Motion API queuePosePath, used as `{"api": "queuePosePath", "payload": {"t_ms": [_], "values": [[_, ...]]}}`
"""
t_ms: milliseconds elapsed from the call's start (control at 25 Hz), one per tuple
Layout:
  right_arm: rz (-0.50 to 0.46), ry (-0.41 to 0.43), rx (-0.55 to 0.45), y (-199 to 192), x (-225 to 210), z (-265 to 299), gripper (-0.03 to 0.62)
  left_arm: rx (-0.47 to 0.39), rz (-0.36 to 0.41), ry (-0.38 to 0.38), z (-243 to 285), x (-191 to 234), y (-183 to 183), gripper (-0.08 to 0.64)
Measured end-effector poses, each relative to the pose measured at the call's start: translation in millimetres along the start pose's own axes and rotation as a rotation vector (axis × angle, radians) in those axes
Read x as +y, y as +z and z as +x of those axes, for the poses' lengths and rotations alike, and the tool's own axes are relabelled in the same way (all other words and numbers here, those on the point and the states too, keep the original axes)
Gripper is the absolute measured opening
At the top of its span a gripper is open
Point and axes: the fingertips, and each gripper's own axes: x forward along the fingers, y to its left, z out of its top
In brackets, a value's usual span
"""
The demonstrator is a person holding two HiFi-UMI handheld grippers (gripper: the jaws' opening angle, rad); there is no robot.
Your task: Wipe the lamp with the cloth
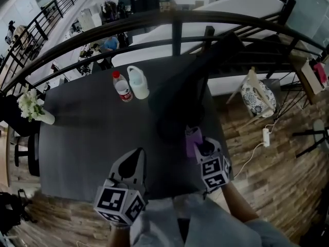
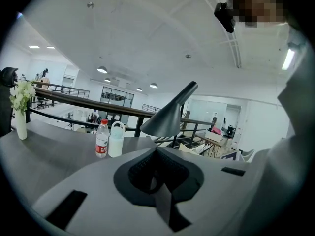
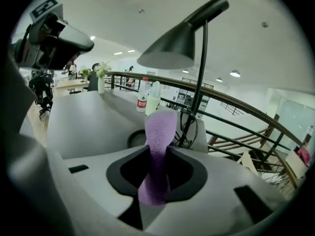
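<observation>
With my right gripper [image 3: 158, 154] clenched on the cloth [image 3: 160, 126] and my left gripper [image 2: 156, 170] closed empty, I should wipe the lamp shade [image 3: 170, 50] lightly, without tipping it.

Dark tabletop [image 1: 87, 138], wood-plank floor [image 1: 267, 184] on right & near sides. Curved black railing [image 1: 175, 20] ran along far edge, lower lvl beyond. Patterned chair [image 1: 258, 98] far right, power strip [image 1: 266, 136] on floor nearby. White ceiling [image 2: 147, 33], round lights [image 2: 102, 70] were on.

Purple cloth [image 3: 158, 132], dark grey lamp [image 3: 170, 49], red-capped bottle [image 1: 122, 89]
</observation>
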Motion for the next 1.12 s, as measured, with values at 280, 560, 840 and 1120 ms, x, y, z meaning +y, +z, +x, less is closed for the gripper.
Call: {"api": "queuePosePath", "payload": {"t_ms": [280,560,840,1120], "values": [[0.095,0.012,-0.112,46.8,3.8,-44.5,0.087,-0.001,0.036,-0.023,4.0,-3.9,1.6,0.0],[0.133,-0.005,-0.199,73.9,4.6,-75.4,0.086,0.009,0.042,-0.041,5.6,-5.9,0.7,0.0],[0.167,-0.022,-0.233,86.4,2.4,-83.5,0.086,0.014,0.044,-0.052,9.5,-6.5,-2.2,0.001],[0.173,-0.024,-0.21,76.6,3.9,-81.1,0.086,0.031,0.05,-0.06,9.5,-8.7,-5.2,0.0]]}}
